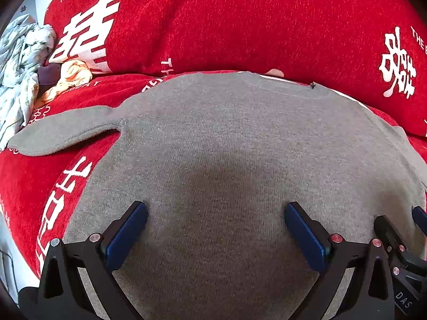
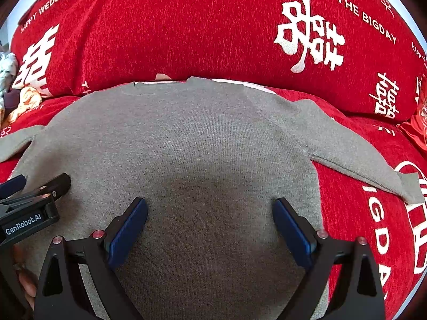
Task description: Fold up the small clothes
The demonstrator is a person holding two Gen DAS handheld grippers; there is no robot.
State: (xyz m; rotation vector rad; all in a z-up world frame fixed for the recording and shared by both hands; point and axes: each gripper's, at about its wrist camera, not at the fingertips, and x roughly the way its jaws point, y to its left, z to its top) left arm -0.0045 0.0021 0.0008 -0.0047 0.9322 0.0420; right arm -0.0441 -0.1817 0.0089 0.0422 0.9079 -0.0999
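A small grey knitted long-sleeved top (image 1: 226,144) lies flat, sleeves spread, on a red plush sofa cover printed with white characters (image 1: 240,26). The left gripper (image 1: 216,229) and right gripper (image 2: 210,226) hover low over its body, blue-padded jaws spread wide and grasping nothing. A heap of pale crumpled printed clothes (image 1: 24,61) sits at the far left.

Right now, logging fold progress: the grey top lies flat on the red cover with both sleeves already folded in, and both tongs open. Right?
Not quite: both sleeves are spread outward, as each wrist view shows. The grey top does lie flat on the red cover, left tongs and right tongs open.
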